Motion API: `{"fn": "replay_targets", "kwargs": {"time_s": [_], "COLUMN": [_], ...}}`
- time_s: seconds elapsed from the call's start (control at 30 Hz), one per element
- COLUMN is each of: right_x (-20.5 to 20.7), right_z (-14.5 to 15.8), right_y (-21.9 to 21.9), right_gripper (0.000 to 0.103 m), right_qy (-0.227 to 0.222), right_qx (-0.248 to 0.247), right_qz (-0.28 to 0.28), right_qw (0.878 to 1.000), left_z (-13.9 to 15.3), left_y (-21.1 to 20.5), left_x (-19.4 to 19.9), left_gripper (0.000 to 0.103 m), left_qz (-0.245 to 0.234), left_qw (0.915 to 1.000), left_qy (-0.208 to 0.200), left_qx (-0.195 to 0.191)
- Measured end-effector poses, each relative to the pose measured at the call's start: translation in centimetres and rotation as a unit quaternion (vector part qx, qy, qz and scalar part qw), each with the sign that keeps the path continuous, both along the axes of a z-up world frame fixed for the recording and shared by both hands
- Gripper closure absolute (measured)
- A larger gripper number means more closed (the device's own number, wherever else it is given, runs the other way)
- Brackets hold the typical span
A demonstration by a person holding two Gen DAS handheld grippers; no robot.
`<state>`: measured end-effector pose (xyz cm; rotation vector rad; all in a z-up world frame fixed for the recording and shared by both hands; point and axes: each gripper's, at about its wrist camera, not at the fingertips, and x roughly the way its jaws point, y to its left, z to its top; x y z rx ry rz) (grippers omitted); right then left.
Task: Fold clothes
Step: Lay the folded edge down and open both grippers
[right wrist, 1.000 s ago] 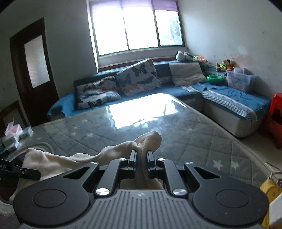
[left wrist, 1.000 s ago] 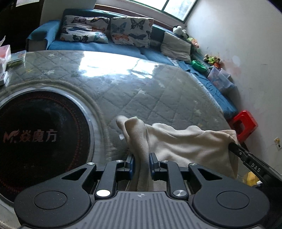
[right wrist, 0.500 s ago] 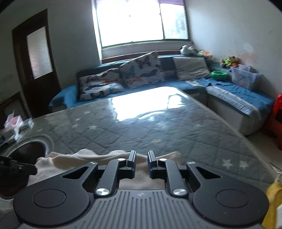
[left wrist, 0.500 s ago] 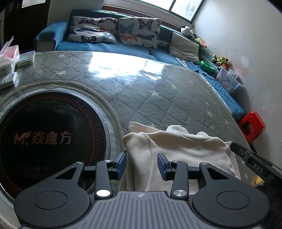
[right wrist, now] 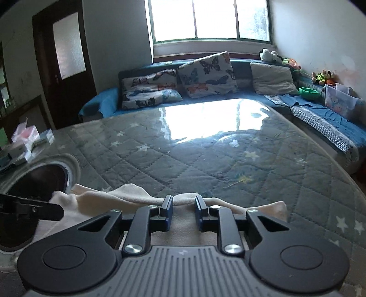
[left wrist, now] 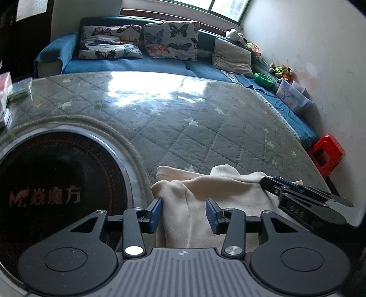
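Left wrist view shows the left claw point(left wrist: 184, 213) with its blue-padded fingers spread wide, a fold of the cream garment point(left wrist: 219, 194) lying between them without being pinched; the cloth sits bunched on the quilted grey surface point(left wrist: 183, 128), right at the near edge, just beside the round black cooktop point(left wrist: 59, 182) set into that surface and carrying pale lettering; the right claw point(left wrist: 274, 185) enters this view from the right, its tip over the garment's right portion, though whether it touches the cloth there is hard to tell.

Right wrist view shows the right claw point(right wrist: 183, 214) with its fingers parted, a narrower gap than on the other tool, and nothing clamped between them; the cream garment point(right wrist: 128, 196) lies flat and low under and in front of the fingers, spreading leftward toward the cooktop point(right wrist: 45, 180) and rightward to a corner on the quilt point(right wrist: 281, 206); the left claw's dark tip point(right wrist: 34, 208) pokes in from the left edge over the cloth.

Beyond the surface stands a blue corner sofa point(right wrist: 320, 114) with butterfly-print cushions point(right wrist: 205, 75) and a grey cushion point(right wrist: 272, 78); a window point(right wrist: 210, 20) behind it throws a bright glare on the quilt; a red stool point(left wrist: 327, 155) stands by the wall on the right; small boxes point(right wrist: 25, 139) sit at the far left of the surface; a dark door point(right wrist: 64, 68) is on the left wall.
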<state>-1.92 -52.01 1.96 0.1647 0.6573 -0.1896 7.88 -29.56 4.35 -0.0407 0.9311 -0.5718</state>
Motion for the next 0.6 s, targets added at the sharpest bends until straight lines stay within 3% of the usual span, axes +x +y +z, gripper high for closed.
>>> {"fn": "replay_targets", "kwargs": {"time_s": [0.2, 0.6], "right_x": [0.8, -1.3], "right_z": [-0.6, 0.8], "right_y": [0.2, 0.9], "right_gripper": [0.080, 0.067], "right_qy": [0.001, -0.011], "right_qx": [-0.007, -0.016], "right_qz": [0.003, 0.009], "right_qw": [1.000, 1.000], "left_z": [0.3, -0.5], "left_y": [-0.9, -2.2], "left_x": [0.3, 0.8], "left_gripper": [0.054, 0.052], "left_qz": [-0.010, -0.008], "left_qw": [0.9999, 0.9997], "left_qy": [-0.009, -0.011], "left_qx": [-0.001, 0.018]}}
